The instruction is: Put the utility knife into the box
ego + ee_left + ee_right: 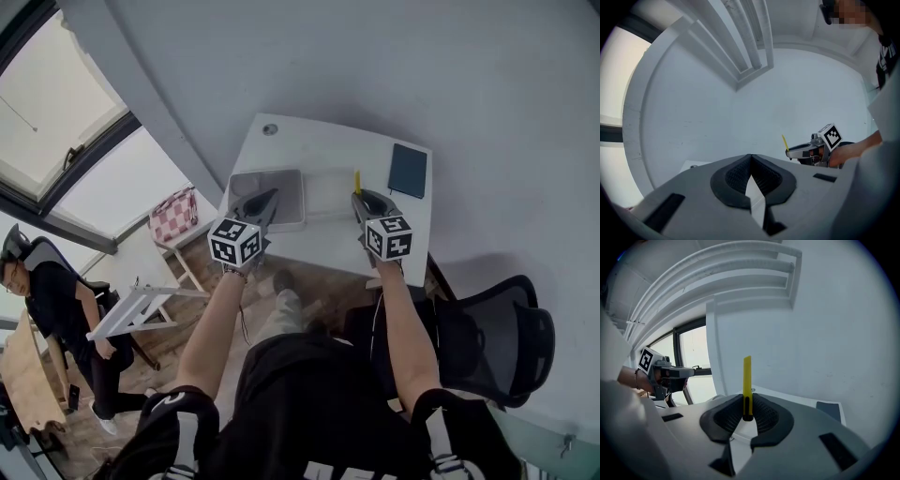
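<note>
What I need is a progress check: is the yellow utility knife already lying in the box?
No, the utility knife stands clamped in the jaws of the right gripper, not yet in the box.

Open tabletop [319, 145] behind grey box [281, 187], dark notebook [408, 171] at right edge

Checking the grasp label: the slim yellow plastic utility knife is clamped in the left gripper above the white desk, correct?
Wrong gripper: the slim yellow plastic utility knife is clamped in the right gripper above the white desk, as the right gripper view shows.
</note>
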A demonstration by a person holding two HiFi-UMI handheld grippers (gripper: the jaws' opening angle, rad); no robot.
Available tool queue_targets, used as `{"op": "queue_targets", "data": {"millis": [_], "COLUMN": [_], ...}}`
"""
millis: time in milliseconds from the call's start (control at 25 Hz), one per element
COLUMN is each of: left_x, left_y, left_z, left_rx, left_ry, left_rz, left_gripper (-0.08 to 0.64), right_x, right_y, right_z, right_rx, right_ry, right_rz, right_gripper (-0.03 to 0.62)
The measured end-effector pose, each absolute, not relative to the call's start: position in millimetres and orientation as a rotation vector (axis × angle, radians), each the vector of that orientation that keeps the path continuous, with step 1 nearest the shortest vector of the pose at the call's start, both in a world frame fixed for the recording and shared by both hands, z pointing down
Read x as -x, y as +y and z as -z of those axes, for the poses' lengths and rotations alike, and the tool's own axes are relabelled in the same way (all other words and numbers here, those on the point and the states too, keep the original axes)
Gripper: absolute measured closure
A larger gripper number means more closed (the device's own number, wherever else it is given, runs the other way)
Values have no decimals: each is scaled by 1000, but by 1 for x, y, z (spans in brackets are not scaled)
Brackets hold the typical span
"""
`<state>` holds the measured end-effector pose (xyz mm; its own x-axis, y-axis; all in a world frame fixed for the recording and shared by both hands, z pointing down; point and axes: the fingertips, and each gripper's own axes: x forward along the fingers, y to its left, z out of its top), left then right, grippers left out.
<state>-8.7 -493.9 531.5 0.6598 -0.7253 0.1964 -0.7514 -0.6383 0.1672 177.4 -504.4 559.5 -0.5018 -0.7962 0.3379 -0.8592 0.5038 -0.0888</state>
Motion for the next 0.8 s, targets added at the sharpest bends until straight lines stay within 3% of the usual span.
{"op": "queue_targets", "data": {"millis": [800], "left_x": [23], "left_y": [-567], "left_z": [-587], "left_rx": [-2579], "left_ry": [-1117], "left_rz": [-225], "left_gripper": [534], "right_x": [-156], "right_y": [-580], "right_z": [-662], "right_rx": [-1220], "right_ry": [-2324], "right_rz": [-511], "right_gripper": [518]}}
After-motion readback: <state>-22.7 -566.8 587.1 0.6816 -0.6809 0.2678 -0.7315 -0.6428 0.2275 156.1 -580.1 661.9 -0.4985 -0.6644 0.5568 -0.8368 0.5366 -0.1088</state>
